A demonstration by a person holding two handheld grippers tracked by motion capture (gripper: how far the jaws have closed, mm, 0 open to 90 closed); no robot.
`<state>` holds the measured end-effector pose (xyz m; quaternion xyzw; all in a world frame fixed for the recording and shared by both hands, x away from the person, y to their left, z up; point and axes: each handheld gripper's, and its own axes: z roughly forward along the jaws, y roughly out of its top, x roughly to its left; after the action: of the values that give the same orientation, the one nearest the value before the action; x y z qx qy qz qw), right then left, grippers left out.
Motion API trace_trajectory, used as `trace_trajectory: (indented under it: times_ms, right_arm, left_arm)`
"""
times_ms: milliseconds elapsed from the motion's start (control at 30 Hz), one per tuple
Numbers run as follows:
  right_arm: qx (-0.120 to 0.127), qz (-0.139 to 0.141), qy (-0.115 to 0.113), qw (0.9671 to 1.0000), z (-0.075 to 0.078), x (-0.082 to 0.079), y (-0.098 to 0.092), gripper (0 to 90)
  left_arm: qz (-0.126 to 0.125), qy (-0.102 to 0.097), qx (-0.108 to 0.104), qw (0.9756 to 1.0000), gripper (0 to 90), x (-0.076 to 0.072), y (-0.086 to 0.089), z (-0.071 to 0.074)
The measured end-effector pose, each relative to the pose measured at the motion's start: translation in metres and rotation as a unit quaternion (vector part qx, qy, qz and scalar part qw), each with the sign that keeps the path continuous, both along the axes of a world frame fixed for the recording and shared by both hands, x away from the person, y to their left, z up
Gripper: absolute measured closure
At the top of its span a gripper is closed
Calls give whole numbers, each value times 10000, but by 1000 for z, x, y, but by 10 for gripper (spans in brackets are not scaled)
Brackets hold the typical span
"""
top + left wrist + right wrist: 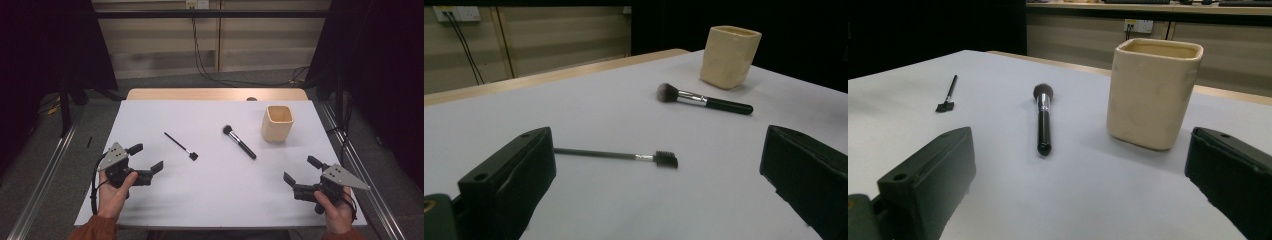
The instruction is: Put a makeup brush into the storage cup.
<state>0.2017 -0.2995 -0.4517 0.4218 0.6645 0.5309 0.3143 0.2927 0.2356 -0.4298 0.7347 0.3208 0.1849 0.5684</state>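
While both units rest near the table's front edge, the left gripper has its jaws apart and empty; the thin spoolie brush lies just ahead of it. The right gripper is likewise spread and empty, with the powder brush and beige cup ahead. Bare surface separates the two grippers.

Left gripper and right gripper hand-held low, fingers spread wide, gripping nothing.
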Motion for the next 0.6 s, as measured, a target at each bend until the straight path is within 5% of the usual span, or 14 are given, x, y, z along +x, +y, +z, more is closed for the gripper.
trace_trajectory:
  times_ms: [133, 233, 600]
  right_arm:
    - [-5, 13, 8, 10000, 0, 0, 0, 0]
    - [-9, 12, 9, 10000, 0, 0, 0, 0]
    - [15, 15, 46, 10000, -1, 1, 0, 0]
  left_arm:
    - [-19, -100, 65, 9999, 15, 6, -7, 3]
    - [-28, -70, -92, 9999, 19, 12, -10, 4]
    - [-10, -168, 84, 9998, 21, 40, -19, 13]
